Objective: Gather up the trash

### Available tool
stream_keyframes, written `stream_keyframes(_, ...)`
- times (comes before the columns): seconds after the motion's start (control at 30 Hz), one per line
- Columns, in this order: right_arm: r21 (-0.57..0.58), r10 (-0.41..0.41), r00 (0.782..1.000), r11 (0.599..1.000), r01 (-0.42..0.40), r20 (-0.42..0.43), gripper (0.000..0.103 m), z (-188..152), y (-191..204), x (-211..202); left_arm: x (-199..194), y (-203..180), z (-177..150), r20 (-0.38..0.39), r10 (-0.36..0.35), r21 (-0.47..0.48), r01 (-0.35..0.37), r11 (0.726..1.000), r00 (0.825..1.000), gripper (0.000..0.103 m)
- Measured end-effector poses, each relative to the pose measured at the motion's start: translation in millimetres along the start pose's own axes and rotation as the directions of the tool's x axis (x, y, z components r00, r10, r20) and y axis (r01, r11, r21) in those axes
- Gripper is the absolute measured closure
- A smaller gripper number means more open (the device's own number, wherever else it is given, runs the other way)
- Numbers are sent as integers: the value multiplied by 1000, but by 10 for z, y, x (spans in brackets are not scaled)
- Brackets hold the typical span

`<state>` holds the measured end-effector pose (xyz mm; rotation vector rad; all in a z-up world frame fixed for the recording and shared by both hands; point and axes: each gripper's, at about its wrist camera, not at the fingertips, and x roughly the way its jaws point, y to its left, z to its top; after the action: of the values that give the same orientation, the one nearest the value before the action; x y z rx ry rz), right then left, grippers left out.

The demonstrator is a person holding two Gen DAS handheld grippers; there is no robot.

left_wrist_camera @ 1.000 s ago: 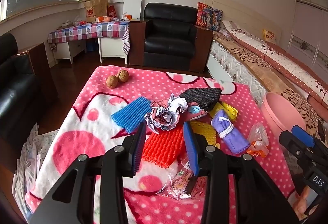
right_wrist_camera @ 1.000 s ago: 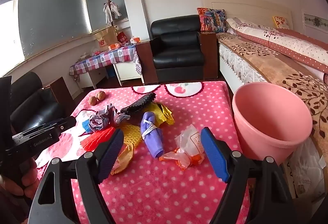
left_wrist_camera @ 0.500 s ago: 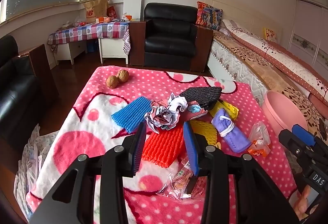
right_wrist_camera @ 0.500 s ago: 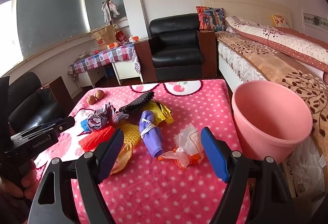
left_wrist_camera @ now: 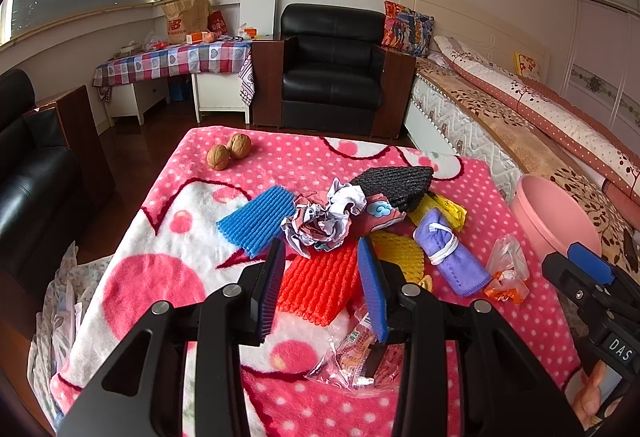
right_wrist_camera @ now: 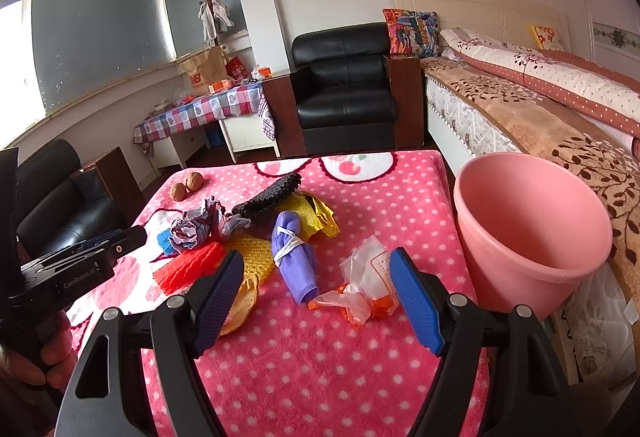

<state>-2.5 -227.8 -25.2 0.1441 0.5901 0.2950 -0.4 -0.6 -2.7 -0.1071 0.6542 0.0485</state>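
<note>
1. Right wrist view: pink bucket (right_wrist_camera: 532,237), standing open-mouthed at the right edge of the table, against the bed side. Judged the receptacle: rigid plastic, light, nothing visible inside. It needs no handling.
2. Pink dotted blanket (right_wrist_camera: 320,369), covering the table. Soft and plush, so pads pressed low could snag the pile along with the litter.
3. Red foam net (left_wrist_camera: 320,287), lying flat at the near side of the heap, framed between the pads of the left gripper (left_wrist_camera: 326,287). Jaws moderately wide, holding nothing. Judged very light and springy; pinch across a free edge.
4. Purple cloth roll (right_wrist_camera: 294,257), tied with a white band, mid-table. Soft, slightly heavier; take it at the band.
5. Crumpled paper wad (left_wrist_camera: 320,221), on top of the heap between the blue foam net (left_wrist_camera: 256,219) and the black foam net (left_wrist_camera: 394,183). Light and crushable; any fold will serve.
6. Clear wrapper with orange print (right_wrist_camera: 364,293), nearest the bucket, seen between the pads of the right gripper (right_wrist_camera: 316,297). Jaws wide, empty, clear of the blanket. Judged thin and slippery; grip the bunched middle, not a loose flap.
7. Two walnuts (left_wrist_camera: 229,151), far left corner, well apart from the heap. Hard, round, prone to roll.
</note>
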Motion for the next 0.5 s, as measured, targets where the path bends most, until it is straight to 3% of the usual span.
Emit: stream_keyframes(0.5, 1, 1, 1000, 1000, -1, -7, 29, -10, 6, 13, 47, -2, -60, -5, -1, 2, 1, 1000, 1000, 65)
